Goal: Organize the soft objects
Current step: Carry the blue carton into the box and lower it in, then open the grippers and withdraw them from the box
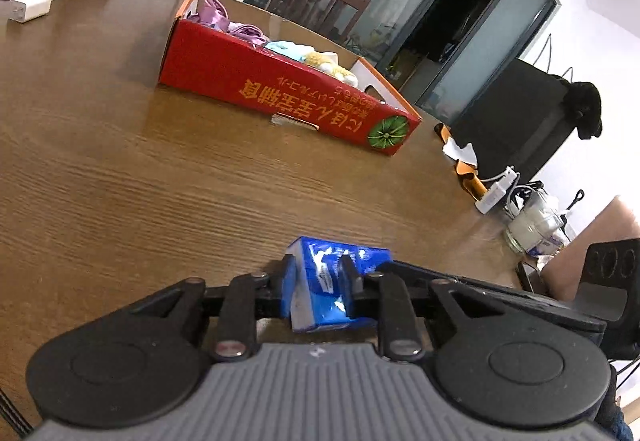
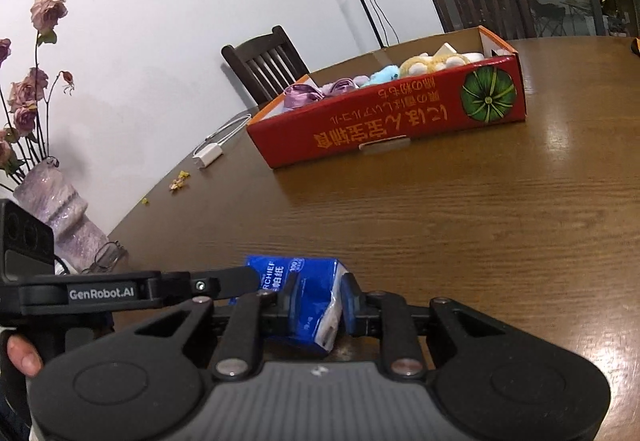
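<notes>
Two grippers are clamped on one blue tissue pack: the left gripper on one end, the right gripper on the other. The pack is held just above the desk near its front edge, long axis running across between the grippers. A red box of plush toys sits well beyond.

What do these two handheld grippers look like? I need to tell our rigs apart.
Both the left gripper and the right gripper have matte black linkage arms with silver pivot pins, round black side discs and a ribbed grey body. White "GenRobot.AI" lettering marks the left one's side.
</notes>
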Demonstrator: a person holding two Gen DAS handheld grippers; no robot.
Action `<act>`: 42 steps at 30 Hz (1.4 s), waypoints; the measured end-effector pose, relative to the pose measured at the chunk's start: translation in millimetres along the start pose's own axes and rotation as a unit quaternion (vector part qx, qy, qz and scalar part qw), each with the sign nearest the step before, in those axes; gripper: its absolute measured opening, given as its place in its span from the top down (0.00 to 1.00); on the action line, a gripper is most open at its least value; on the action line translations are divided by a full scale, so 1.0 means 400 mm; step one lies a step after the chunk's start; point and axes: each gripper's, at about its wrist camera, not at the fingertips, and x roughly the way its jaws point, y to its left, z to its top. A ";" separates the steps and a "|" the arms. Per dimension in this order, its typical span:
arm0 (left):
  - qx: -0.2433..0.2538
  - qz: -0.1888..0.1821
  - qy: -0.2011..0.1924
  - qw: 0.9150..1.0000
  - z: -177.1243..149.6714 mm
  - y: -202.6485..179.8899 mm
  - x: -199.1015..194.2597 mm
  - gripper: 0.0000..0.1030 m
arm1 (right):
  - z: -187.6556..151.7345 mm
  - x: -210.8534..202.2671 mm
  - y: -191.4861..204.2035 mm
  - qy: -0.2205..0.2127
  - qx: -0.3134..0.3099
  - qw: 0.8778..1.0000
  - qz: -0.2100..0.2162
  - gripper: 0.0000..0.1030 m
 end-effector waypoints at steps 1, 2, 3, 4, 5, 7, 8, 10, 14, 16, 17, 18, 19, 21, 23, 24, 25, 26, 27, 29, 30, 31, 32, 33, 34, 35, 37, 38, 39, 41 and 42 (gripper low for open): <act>0.001 -0.003 -0.003 1.000 -0.001 0.000 -0.005 0.70 | -0.003 -0.001 0.002 -0.002 0.000 1.000 -0.001 0.78; 0.001 -0.001 -0.005 1.000 -0.003 0.000 -0.011 0.68 | -0.003 -0.006 0.003 -0.005 0.000 1.000 -0.001 0.78; 0.001 0.001 -0.006 1.000 -0.001 0.001 -0.013 0.68 | -0.002 -0.008 0.003 -0.008 0.002 1.000 -0.001 0.78; 0.001 0.001 -0.005 1.000 0.000 0.002 -0.014 0.68 | 0.000 -0.011 0.004 -0.009 0.003 1.000 -0.001 0.78; 0.000 0.000 -0.003 1.000 0.000 0.002 -0.015 0.68 | 0.003 -0.011 0.004 -0.011 0.003 1.000 -0.002 0.78; 0.001 -0.006 0.001 1.000 -0.002 0.003 -0.014 0.68 | 0.005 -0.012 0.005 -0.011 0.002 1.000 -0.001 0.78; 0.001 -0.007 0.005 1.000 -0.004 0.004 -0.012 0.68 | 0.004 -0.009 0.005 -0.008 0.002 1.000 -0.001 0.78; 0.001 -0.011 0.014 1.000 -0.008 0.009 -0.005 0.68 | 0.003 -0.001 0.004 -0.003 0.002 1.000 -0.002 0.78; -0.004 -0.013 0.016 1.000 -0.008 0.014 0.003 0.77 | 0.002 0.014 -0.003 0.009 0.009 1.000 0.003 0.80; 0.002 -0.014 0.001 1.000 0.013 0.008 -0.003 0.81 | 0.015 0.011 0.002 0.005 0.003 1.000 -0.002 0.85; 0.008 -0.021 -0.011 1.000 0.029 0.002 -0.009 0.81 | 0.030 0.006 0.004 -0.002 0.002 1.000 -0.003 0.86; 0.015 -0.031 -0.027 0.999 0.057 -0.007 -0.017 0.81 | 0.052 -0.002 0.008 -0.015 0.000 1.000 -0.003 0.85; 0.020 -0.039 -0.043 0.998 0.086 -0.015 -0.022 0.81 | 0.077 -0.011 0.011 -0.029 -0.004 1.000 -0.002 0.85; 0.039 -0.048 -0.071 0.996 0.164 -0.033 -0.019 0.81 | 0.150 -0.024 0.018 -0.064 -0.017 0.998 0.003 0.85; 0.049 -0.048 -0.088 0.994 0.246 -0.045 0.000 0.81 | 0.231 -0.020 0.021 -0.088 -0.035 0.996 0.008 0.85; 0.057 -0.046 -0.095 0.993 0.293 -0.051 0.016 0.81 | 0.276 -0.010 0.021 -0.098 -0.044 0.994 0.007 0.85; 0.063 -0.044 -0.100 0.992 0.326 -0.056 0.032 0.81 | 0.317 0.004 0.018 -0.104 -0.050 0.993 0.005 0.85; 0.062 -0.038 -0.102 0.992 0.371 -0.056 0.057 0.81 | 0.360 0.025 0.011 -0.107 -0.054 0.993 0.002 0.85; 0.061 -0.034 -0.098 0.993 0.407 -0.054 0.083 0.81 | 0.401 0.053 -0.002 -0.106 -0.051 0.993 0.002 0.86; 0.058 -0.022 -0.089 0.994 0.462 -0.042 0.138 0.81 | 0.466 0.114 -0.034 -0.095 -0.038 0.995 -0.002 0.85; 0.056 -0.011 -0.080 0.995 0.482 -0.032 0.170 0.81 | 0.495 0.152 -0.055 -0.083 -0.031 0.996 -0.002 0.85; 0.052 -0.003 -0.068 0.996 0.498 -0.020 0.203 0.81 | 0.515 0.187 -0.075 -0.071 -0.021 0.997 -0.001 0.85; 0.050 0.005 -0.059 0.997 0.505 -0.009 0.230 0.81 | 0.532 0.225 -0.098 -0.056 -0.008 0.998 0.000 0.85; 0.047 0.016 -0.048 0.998 0.511 0.002 0.259 0.81 | 0.545 0.263 -0.119 -0.039 0.002 0.999 0.000 0.85; 0.046 0.024 -0.034 0.998 0.515 0.013 0.288 0.81 | 0.550 0.293 -0.137 -0.026 0.009 1.000 -0.001 0.85; 0.048 0.033 -0.021 0.998 0.514 0.021 0.315 0.81 | 0.555 0.321 -0.154 -0.013 0.014 1.000 -0.005 0.86; 0.057 0.048 0.000 0.997 0.506 0.032 0.353 0.81 | 0.553 0.378 -0.173 0.015 0.011 1.000 -0.022 0.85; 0.060 0.053 0.007 0.997 0.498 0.036 0.370 0.81 | 0.549 0.398 -0.177 0.024 0.005 0.999 -0.033 0.85; 0.061 0.055 0.012 0.997 0.490 0.042 0.383 0.79 | 0.542 0.414 -0.177 0.033 -0.005 0.998 -0.046 0.85; 0.068 0.061 0.016 0.996 0.473 0.050 0.396 0.79 | 0.523 0.434 -0.174 0.039 -0.025 0.997 -0.066 0.83; 0.078 0.067 0.011 0.995 0.468 0.049 0.399 0.79 | 0.515 0.442 -0.174 0.043 -0.030 0.996 -0.068 0.83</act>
